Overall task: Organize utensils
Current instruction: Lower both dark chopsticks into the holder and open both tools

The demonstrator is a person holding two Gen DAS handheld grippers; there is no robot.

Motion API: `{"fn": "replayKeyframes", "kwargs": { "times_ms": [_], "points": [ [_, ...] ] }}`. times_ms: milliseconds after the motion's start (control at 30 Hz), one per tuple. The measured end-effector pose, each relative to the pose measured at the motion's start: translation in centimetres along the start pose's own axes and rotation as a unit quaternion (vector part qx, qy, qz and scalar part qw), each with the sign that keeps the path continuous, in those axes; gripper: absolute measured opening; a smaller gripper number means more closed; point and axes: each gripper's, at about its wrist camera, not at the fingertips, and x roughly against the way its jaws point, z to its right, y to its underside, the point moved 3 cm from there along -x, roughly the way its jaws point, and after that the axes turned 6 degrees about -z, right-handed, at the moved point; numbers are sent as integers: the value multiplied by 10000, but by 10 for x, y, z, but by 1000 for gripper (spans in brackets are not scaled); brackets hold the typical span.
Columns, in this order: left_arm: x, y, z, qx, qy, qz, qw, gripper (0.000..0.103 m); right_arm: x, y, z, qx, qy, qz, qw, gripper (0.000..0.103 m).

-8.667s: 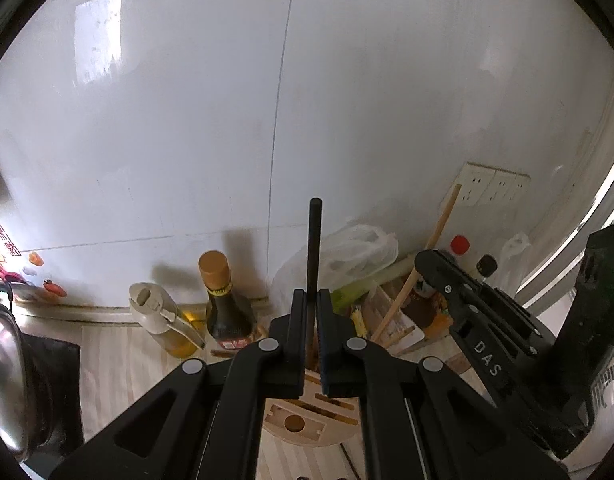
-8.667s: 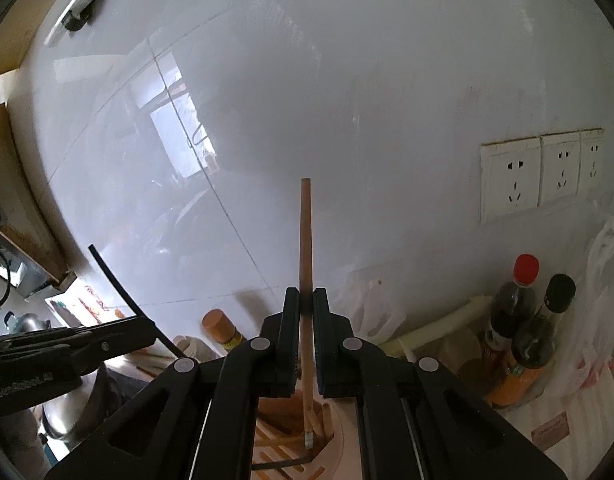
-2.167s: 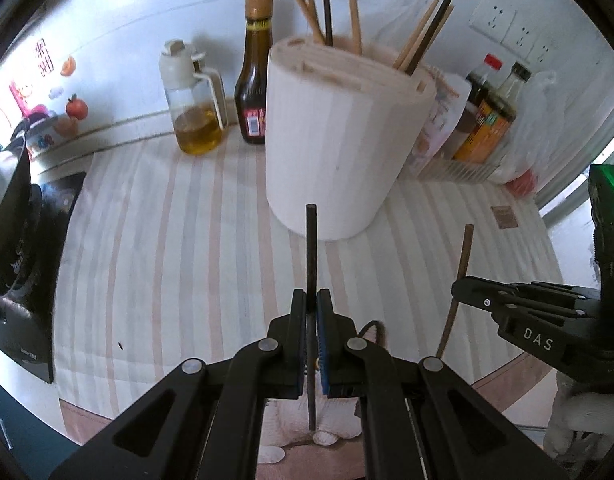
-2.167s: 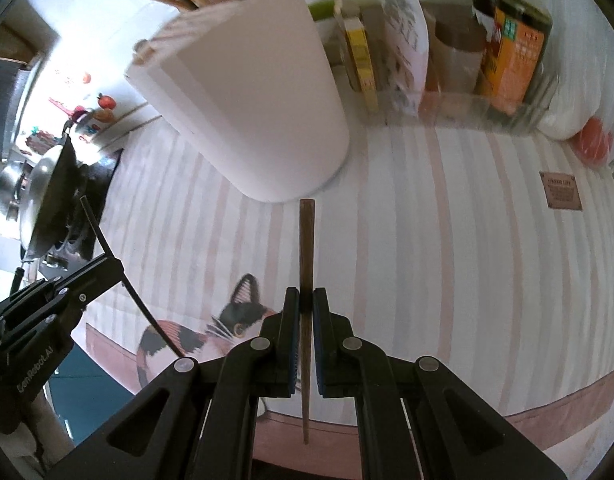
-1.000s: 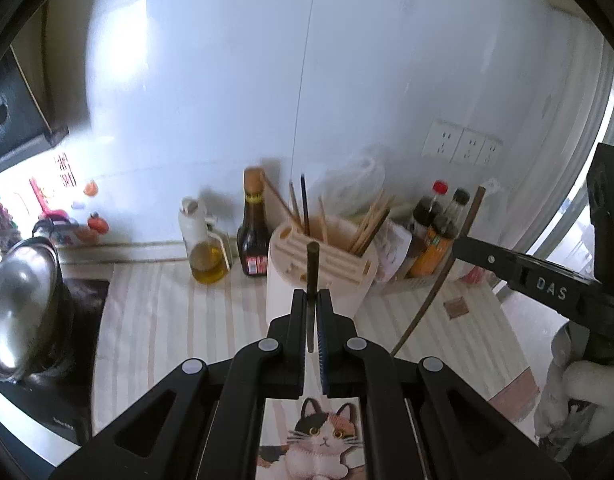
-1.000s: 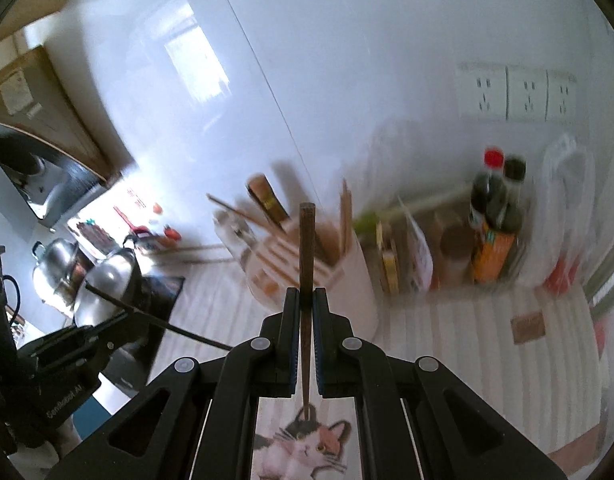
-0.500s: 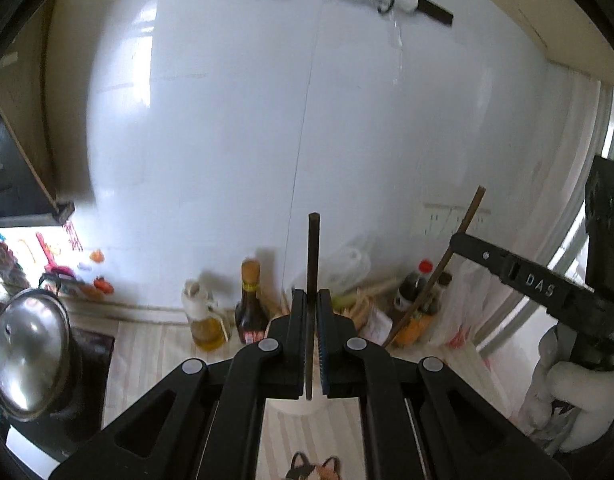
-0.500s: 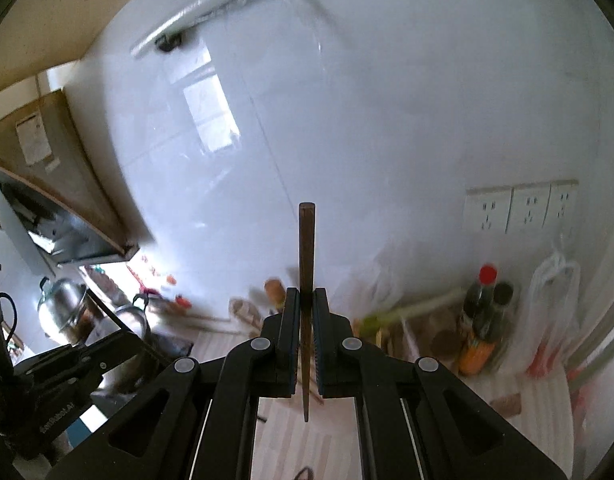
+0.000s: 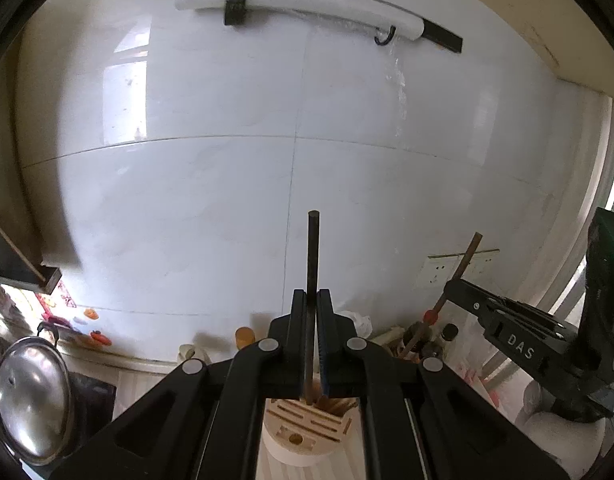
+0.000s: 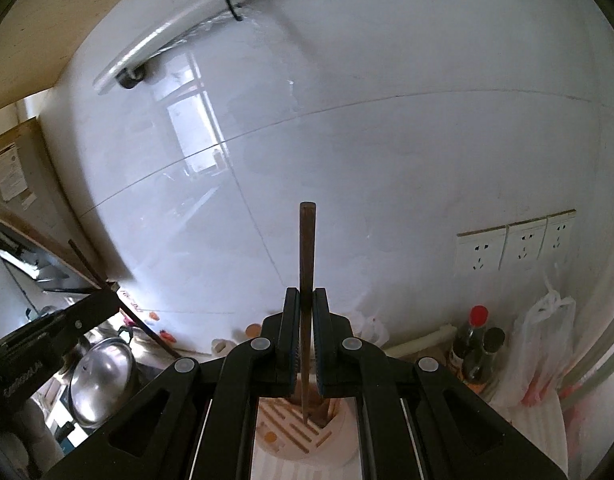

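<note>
My left gripper (image 9: 312, 300) is shut on a black chopstick (image 9: 312, 256) that stands upright, its lower tip just above the slotted top of the round wooden utensil holder (image 9: 305, 432). My right gripper (image 10: 305, 298) is shut on a brown wooden chopstick (image 10: 307, 248), also upright, with its tip over the same holder (image 10: 303, 436). Several chopsticks stand in the holder's back slots. In the left wrist view the right gripper (image 9: 451, 286) shows at the right with its brown chopstick (image 9: 465, 260). The left gripper (image 10: 103, 296) shows at the left of the right wrist view.
A white tiled wall fills most of both views. Dark sauce bottles (image 10: 473, 344) and a plastic bag (image 10: 543, 340) stand right of the holder. A steel pot lid (image 9: 29, 396) sits at the left on the stove. An amber-capped bottle (image 9: 245, 336) stands behind the holder. Wall sockets (image 10: 515, 244) are at right.
Both grippers have risen and tipped forward, each keeping its chopstick. The holder, hidden half a second ago, now shows its slotted top right under both chopstick tips.
</note>
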Motion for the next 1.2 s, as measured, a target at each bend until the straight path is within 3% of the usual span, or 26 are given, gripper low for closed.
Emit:
{"fn": "replayKeyframes", "kwargs": {
  "times_ms": [633,1200],
  "points": [
    [-86,21,-13,27,126,-712,9974,2,-69,33,16,-5,26,-552,9985,6],
    [-116,40,-10,-29,149,-1138,9934,2,-71,38,9,116,82,-516,9986,6]
  ]
}}
